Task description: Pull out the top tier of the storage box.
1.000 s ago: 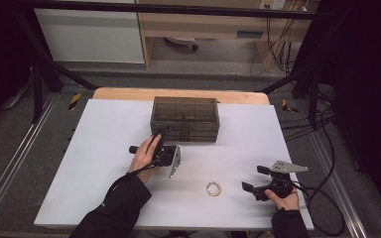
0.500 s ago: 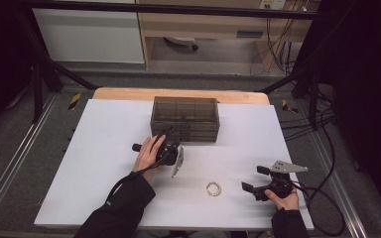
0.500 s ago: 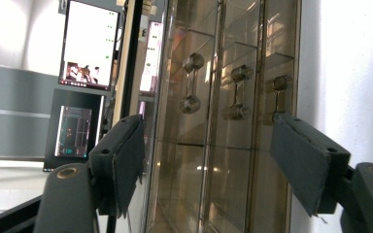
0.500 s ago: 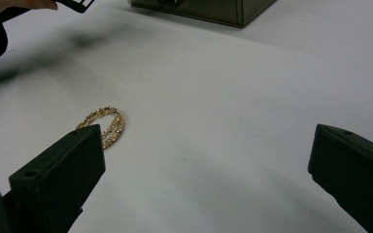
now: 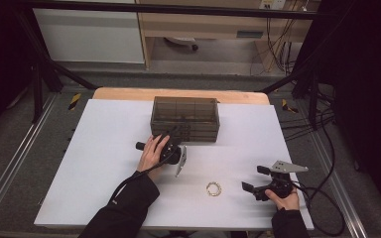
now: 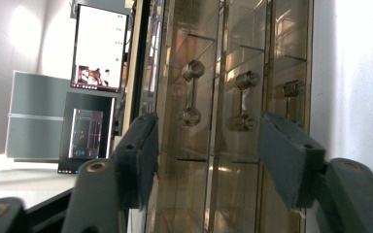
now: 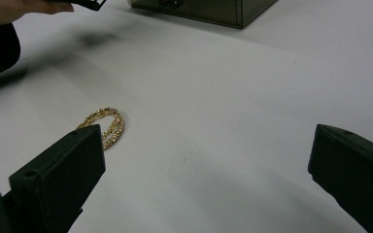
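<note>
Three small drawer fronts with dumbbell-shaped knobs face us on the smoky drawer box (image 5: 184, 119), which stands at the back middle of the white bench (image 5: 94, 163). Our left hand-held gripper (image 5: 172, 138) sits right at the box's front left, its jaws spread wide and empty; in the left gripper view the middle knob (image 6: 243, 101) lies between the jaws but beyond their tips, with the left knob (image 6: 190, 92) and the right knob (image 6: 293, 90) on either side. We judge the step in hand to be taking a knob to draw a drawer open. To do it well, we should square the jaws on one knob only, push in until the pads flank its narrow waist, then close gently and pull straight out, since the light box may slide on the bench if we tug at an angle.

Nearer us a gold bracelet (image 5: 214, 188) lies flat on the bench, well apart from the box. Our right hand-held gripper (image 5: 254, 179) rests just beside it, jaws wide apart and holding nothing, with the bracelet (image 7: 103, 126) just ahead of its left jaw
</note>
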{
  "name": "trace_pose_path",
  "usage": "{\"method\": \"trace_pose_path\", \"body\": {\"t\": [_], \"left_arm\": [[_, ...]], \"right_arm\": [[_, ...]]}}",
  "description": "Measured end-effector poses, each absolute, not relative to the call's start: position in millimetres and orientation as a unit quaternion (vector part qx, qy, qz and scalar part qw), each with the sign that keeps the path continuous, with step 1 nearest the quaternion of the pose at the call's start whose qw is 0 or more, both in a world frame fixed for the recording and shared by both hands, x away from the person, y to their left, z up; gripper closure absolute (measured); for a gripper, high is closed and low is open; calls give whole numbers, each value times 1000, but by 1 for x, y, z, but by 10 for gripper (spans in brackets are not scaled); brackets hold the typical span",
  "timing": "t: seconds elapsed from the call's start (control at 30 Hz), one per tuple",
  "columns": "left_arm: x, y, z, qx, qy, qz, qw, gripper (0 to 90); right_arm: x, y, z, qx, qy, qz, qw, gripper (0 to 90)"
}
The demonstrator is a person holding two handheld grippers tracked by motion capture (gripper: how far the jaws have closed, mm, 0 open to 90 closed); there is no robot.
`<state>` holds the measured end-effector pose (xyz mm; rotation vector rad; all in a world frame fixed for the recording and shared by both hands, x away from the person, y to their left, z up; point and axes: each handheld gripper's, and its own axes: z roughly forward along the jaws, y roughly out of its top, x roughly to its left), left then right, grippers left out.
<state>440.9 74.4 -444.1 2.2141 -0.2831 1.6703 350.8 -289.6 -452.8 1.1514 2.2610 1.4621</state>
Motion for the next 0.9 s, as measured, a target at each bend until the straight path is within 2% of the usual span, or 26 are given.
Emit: {"method": "trace_pose_path", "body": {"t": [0.33, 0.9], "left_arm": [[443, 70, -448, 775, -111, 598, 169, 526], [442, 66, -453, 754, -128, 630, 136, 649]], "right_arm": [[351, -290, -452, 391, 767, 498, 106, 5], [351, -290, -452, 391, 767, 497, 106, 5]]}}
